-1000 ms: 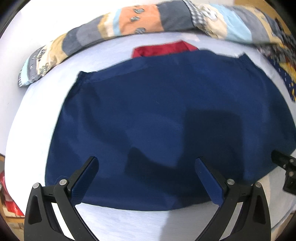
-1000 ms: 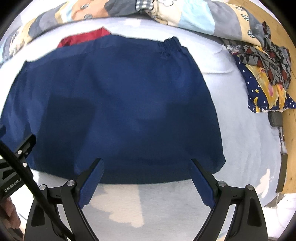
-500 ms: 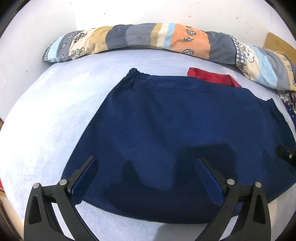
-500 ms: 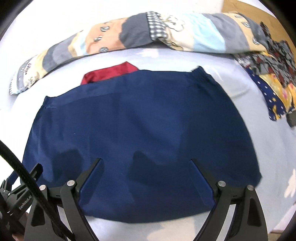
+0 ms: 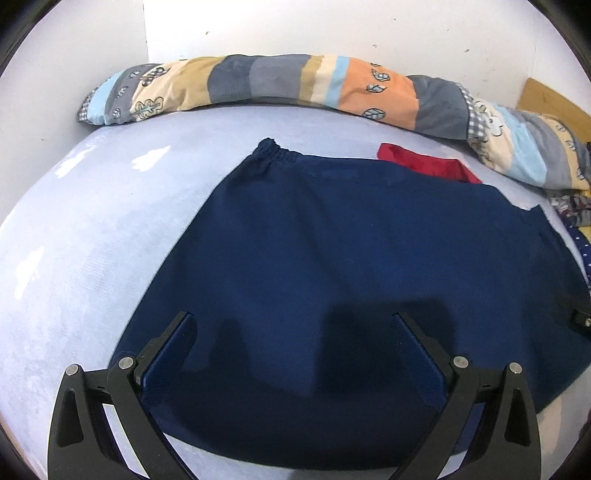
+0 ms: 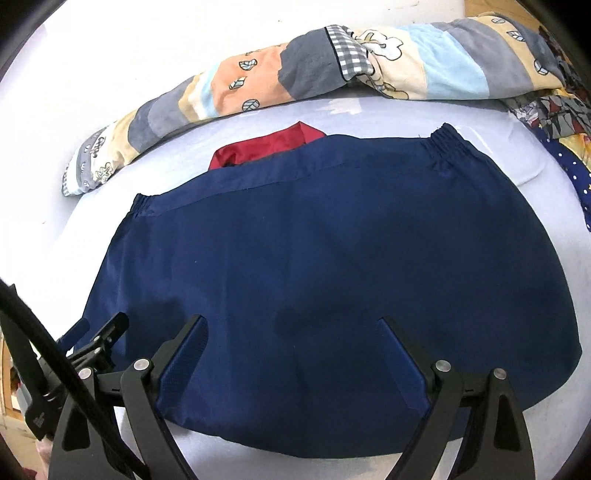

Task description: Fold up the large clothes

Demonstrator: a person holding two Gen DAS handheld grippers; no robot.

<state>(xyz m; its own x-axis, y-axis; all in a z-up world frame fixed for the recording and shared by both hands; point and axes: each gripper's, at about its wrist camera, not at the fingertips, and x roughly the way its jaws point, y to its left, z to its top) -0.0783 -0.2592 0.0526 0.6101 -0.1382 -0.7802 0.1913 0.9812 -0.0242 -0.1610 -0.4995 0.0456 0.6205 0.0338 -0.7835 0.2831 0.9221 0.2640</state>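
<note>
- The left gripper [image 5: 293, 328] hangs over the near hem of the navy garment [image 5: 362, 280], tilted forward and down, its two fingers spread wide and clasping nothing; their shadows fall on the cloth just ahead.
- The right gripper [image 6: 291, 332] is posed the same way over the same hem, fingers splayed wide with nothing between them, blue pads [image 6: 184, 354] facing inward.
- The right wrist view shows the left gripper's tip [image 6: 107, 332] low at its left edge, just beside the garment's near left corner; a black cable [image 6: 44, 354] crosses in front of it.
- The navy garment lies flat and spread on the pale blue bed sheet [image 5: 92, 258], its hem nearest the grippers and its gathered elastic waistband [image 6: 448, 142] at the far side.
- A red cloth [image 6: 266, 147] pokes out from under the far waistband edge.
- Beyond that, a long patchwork quilt roll [image 5: 280, 85] runs along the white wall [image 5: 332, 26].
- At the far right, a heap of patterned clothes [image 6: 554, 122] lies on the bed beside the quilt.
</note>
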